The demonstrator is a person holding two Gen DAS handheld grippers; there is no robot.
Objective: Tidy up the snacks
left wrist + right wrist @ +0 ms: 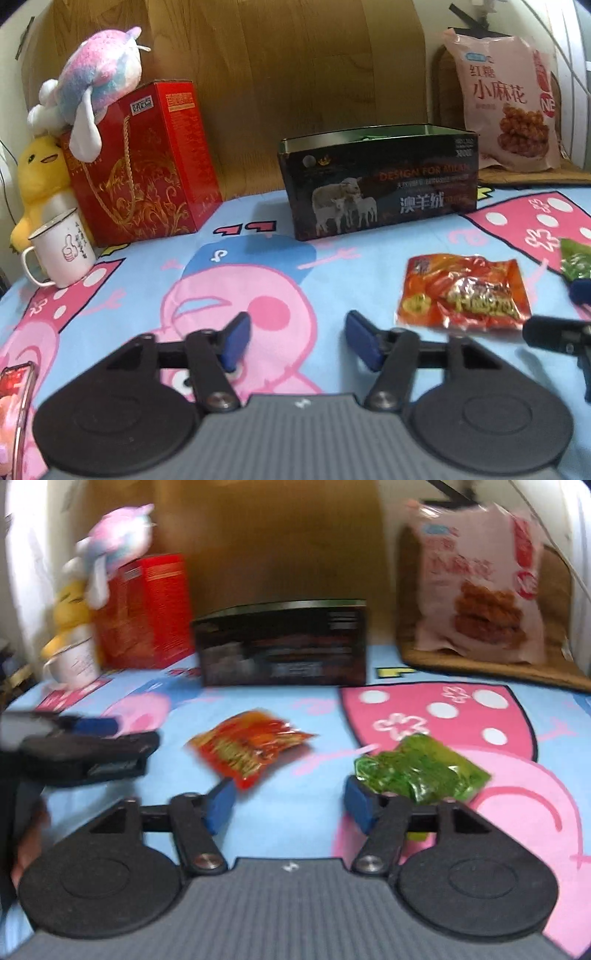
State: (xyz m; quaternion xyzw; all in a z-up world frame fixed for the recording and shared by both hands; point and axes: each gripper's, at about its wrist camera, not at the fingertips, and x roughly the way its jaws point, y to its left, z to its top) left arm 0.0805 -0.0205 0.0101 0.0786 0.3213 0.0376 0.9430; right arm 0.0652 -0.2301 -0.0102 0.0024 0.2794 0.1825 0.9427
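A red snack packet point(461, 295) lies flat on the cartoon-print sheet, just right of and beyond my left gripper point(297, 332), which is open with nothing between its blue pads. In the right wrist view the same red packet point(251, 747) lies ahead and left of my right gripper point(290, 801), which is also open and empty. A green snack packet point(417, 771) rests against the outer side of its right finger, partly hidden by it. An open black tin box point(380, 184) printed with sheep stands further back. A large pink snack bag point(506, 107) leans upright at the back right.
A red gift box point(147, 162) with a pastel plush toy point(96, 74) on top and a yellow plush duck point(37, 177) stand at the back left, with a white mug point(62, 251) in front. A phone point(14, 406) lies at the left edge. A wooden board closes the back.
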